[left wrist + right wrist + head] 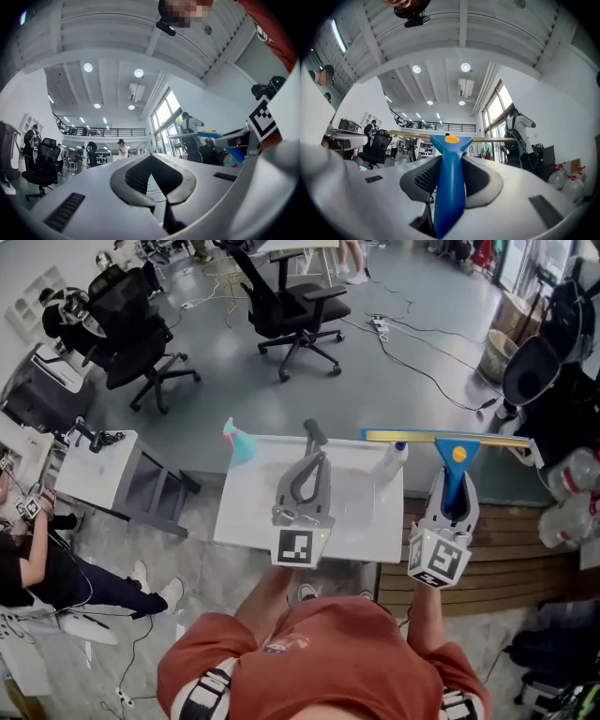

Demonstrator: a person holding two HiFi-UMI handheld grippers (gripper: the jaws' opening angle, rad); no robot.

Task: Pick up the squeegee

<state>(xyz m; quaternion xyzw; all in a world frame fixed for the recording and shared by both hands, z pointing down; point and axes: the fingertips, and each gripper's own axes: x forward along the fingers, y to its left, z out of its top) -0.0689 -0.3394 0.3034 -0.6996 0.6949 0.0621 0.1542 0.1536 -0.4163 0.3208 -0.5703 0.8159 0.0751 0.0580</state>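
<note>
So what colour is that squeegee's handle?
The handle is blue, with an orange dot near the top; clearest in the right gripper view.

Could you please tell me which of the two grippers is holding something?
The right gripper: its jaws clamp the handle of the blue squeegee. The left gripper is shut with nothing between its jaws.

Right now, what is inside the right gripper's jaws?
The blue-handled squeegee with a brass-coloured bar; the right gripper is shut on its handle. The handle's lower end is covered.
</note>
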